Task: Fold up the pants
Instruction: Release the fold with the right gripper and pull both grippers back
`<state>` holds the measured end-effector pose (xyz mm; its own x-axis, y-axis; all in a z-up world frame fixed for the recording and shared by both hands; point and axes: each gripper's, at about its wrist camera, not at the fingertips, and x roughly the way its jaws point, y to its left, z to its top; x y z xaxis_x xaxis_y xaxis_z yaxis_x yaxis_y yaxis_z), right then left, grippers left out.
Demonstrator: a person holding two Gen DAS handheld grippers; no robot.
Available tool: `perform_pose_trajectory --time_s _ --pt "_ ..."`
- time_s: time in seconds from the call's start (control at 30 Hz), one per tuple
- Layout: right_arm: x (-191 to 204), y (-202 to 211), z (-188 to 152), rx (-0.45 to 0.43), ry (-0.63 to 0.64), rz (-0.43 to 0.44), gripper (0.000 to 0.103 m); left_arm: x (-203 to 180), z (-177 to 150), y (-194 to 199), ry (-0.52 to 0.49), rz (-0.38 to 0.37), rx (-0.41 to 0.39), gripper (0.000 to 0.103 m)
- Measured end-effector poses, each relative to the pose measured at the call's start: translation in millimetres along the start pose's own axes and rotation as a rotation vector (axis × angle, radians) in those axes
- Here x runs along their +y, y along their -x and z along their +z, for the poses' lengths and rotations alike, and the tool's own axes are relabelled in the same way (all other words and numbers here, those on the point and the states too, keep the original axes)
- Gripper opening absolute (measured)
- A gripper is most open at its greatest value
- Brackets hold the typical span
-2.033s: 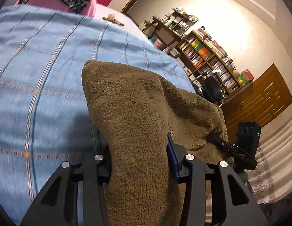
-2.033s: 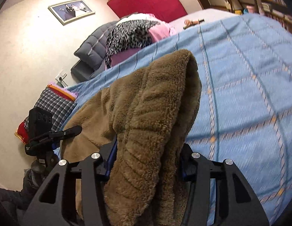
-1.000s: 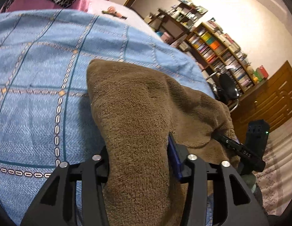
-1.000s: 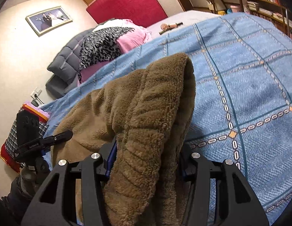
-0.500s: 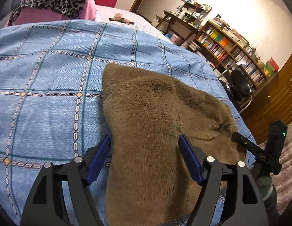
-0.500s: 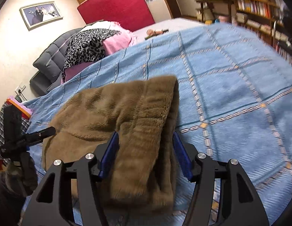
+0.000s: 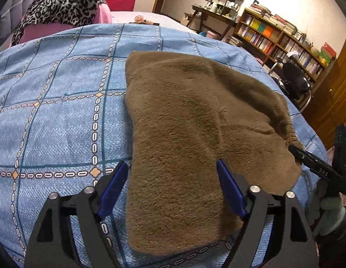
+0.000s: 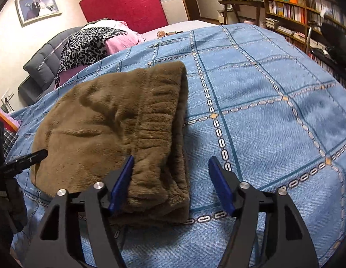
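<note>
The brown fleece pants [image 7: 195, 122] lie folded and flat on the blue checked bedspread [image 7: 56, 120]. My left gripper [image 7: 170, 165] straddles their near end. Its jaws are opening, the cloth lies between them, and neither blue pad presses on it. In the right wrist view the pants [image 8: 101, 129] show their gathered waistband [image 8: 157, 134] along the right side. My right gripper [image 8: 171, 159] is also opening over that edge: the left pad is beside the fleece and the right pad stands apart over bare bedspread. A finger [image 7: 315, 167] of the right gripper shows at the pants' right corner.
Leopard-print and pink pillows [image 8: 88, 42] are piled at the head of the bed, with a small object [image 8: 168, 33] beyond the bedspread. Bookshelves [image 7: 280, 38], an office chair [image 7: 295, 82] and a wooden cabinet [image 7: 338, 89] stand past the bed's right edge.
Both grippers held the pants pinched and raised; the pants have since dropped flat on the bedspread, both pairs of jaws have spread apart and let go, and both hands have sunk lower.
</note>
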<state>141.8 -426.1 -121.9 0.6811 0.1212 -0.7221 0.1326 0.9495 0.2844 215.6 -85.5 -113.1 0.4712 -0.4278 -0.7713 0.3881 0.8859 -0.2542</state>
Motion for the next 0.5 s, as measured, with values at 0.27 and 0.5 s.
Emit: perform_pose_trajectory --time_s 0.27,0.5 --pt "17 24 3 -0.047 0.015 -0.046 0.071 -16 -1 19 -0.029 0.117 -0.037 0.091" --pt "40 61 -4 -0.109 0.032 0.005 0.072 -34 -11 39 -0.077 0.171 -0.076 0.093"
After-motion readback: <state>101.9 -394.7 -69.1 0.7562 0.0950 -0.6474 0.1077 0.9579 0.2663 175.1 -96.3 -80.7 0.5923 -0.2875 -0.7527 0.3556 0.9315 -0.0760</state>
